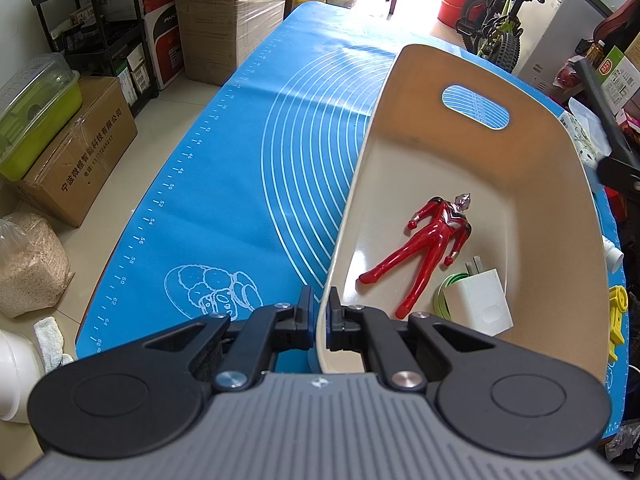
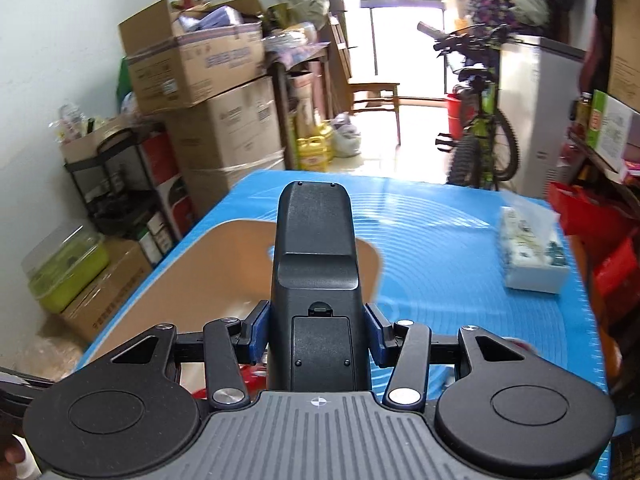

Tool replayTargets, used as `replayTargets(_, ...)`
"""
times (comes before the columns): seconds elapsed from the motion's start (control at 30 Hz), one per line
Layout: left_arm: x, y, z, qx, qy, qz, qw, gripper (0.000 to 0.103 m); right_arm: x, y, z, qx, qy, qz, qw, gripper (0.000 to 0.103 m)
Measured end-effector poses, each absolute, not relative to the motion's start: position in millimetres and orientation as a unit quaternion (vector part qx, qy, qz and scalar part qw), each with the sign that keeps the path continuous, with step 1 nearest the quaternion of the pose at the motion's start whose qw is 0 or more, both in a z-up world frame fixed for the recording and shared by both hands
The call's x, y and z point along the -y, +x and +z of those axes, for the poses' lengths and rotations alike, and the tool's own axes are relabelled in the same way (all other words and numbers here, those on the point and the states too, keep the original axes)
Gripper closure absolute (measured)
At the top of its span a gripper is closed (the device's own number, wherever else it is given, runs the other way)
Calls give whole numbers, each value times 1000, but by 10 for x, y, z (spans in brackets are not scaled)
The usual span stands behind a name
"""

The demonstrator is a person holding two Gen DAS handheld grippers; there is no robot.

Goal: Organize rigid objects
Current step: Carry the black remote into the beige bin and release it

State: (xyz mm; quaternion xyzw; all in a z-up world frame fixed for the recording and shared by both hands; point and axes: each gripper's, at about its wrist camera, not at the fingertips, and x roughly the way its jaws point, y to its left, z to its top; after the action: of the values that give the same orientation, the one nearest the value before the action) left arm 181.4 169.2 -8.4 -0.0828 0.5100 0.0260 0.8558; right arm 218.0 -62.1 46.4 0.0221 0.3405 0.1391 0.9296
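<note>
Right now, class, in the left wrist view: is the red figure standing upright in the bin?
No. The red figure lies flat on the floor of the bin, beside a white charger.

A tissue pack (image 2: 534, 254) lies on the blue mat (image 2: 440, 280); a bicycle (image 2: 484, 128) stands beyond.

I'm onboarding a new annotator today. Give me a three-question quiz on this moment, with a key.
1. True or false: the left gripper is clamped on the rim of the beige bin.
2. Which is inside the bin? A) red figure B) tissue pack C) yellow toy
3. What does the right gripper hold?

Key: 1 true. 2 A; the white charger lies there too. 3 a black remote-like device, its underside with the battery cover facing the camera.
</note>
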Motion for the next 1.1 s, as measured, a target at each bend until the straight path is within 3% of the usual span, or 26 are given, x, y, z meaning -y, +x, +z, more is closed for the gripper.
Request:
replayTargets(1.0, -1648, 1814, -88, -511, -84, 27, 855, 96, -313, 2321, -307, -518, -105, 168, 832, 49)
replayTargets(1.1, -1646, 1814, -88, -511, -85, 26, 855, 96, -250, 2340, -261, -514, -81, 168, 838, 42)
